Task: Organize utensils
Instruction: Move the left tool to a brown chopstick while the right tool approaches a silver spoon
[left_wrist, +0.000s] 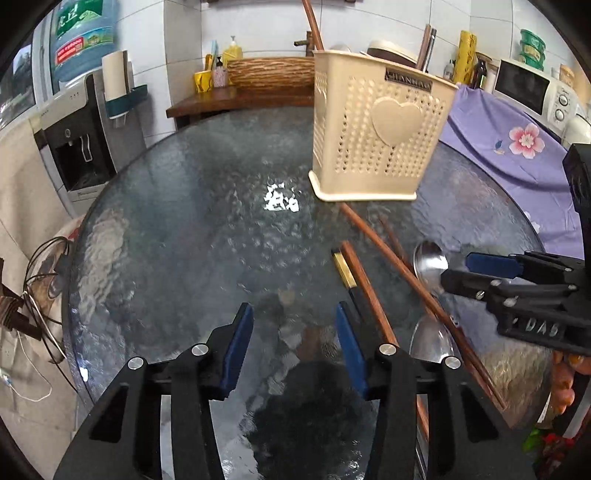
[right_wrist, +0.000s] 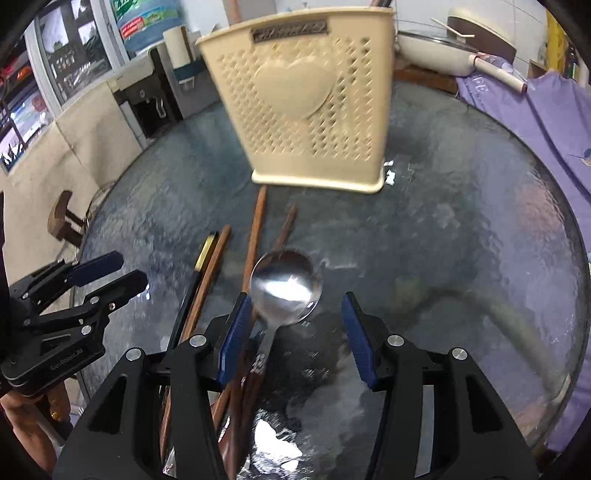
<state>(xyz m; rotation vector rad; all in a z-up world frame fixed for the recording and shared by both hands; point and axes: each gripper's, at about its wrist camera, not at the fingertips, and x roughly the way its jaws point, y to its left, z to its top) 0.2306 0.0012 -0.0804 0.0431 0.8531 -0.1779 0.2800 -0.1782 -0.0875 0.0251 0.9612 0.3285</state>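
Tongs (right_wrist: 291, 334) over shiny round steel spoon (right_wrist: 286, 288)

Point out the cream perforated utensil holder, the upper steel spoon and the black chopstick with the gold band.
Cream perforated plastic utensil holder (left_wrist: 397, 122), left wrist view, heart emblem.
Upper steel spoon (right_wrist: 286, 288), right wrist view, bowl.
Black chopstick with gold band (left_wrist: 343, 269), left wrist view, gold band.

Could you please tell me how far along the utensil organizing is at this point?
Little looks done: the perforated cream plastic utensil holder stands upright on the round glass table, and the pictures don't show its inside. Nothing is in hand: the left gripper and right gripper both have open, empty jaws. Left to do: the brown wooden chopsticks, the black gold-banded chopstick and two shiny metal spoons.
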